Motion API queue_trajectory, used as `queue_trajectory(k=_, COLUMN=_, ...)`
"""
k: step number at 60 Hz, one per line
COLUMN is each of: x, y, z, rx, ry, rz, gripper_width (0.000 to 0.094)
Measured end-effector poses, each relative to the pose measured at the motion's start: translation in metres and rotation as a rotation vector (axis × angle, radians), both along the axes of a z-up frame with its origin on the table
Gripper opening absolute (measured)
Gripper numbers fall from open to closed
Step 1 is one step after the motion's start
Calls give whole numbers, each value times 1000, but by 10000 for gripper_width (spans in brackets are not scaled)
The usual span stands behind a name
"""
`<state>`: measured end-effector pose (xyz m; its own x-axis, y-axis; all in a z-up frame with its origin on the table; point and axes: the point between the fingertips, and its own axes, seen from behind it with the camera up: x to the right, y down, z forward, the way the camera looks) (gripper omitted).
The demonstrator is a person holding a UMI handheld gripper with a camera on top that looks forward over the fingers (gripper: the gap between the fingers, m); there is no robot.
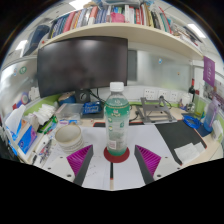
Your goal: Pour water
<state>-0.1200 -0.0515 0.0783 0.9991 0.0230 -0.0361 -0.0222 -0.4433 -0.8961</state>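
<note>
Tongs [114, 158] open, purple pads [80, 158] spread wide on either side. Clear water bottle [117, 122], white cap, upright on a red coaster [117, 154], centred just ahead of the fingertips, gap each side. Beyond it: dark monitor [83, 63], bookshelf [120, 16] above. Bowl [68, 134] ahead-left on white desk [150, 135].

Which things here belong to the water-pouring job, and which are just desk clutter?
Job:
- clear plastic water bottle with a pale cap, standing on a round red coaster between the open gripper fingers, gaps either side

Lying about:
- large black monitor
- shelf of books
- white round bowl
- flat black notebook
</note>
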Motion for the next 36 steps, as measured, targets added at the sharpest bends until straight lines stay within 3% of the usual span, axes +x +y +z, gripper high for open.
queue_trajectory(k=10, x=-9, y=-37, z=53, rx=-2, ry=-11, rz=-69, gripper_width=858)
queue_trajectory(k=20, x=-14, y=-59, z=103, rx=54, ry=-23, rz=-123, gripper_width=856)
queue_trajectory(k=36, x=-28, y=-77, z=114, rx=54, ry=-21, rz=-139, gripper_width=855)
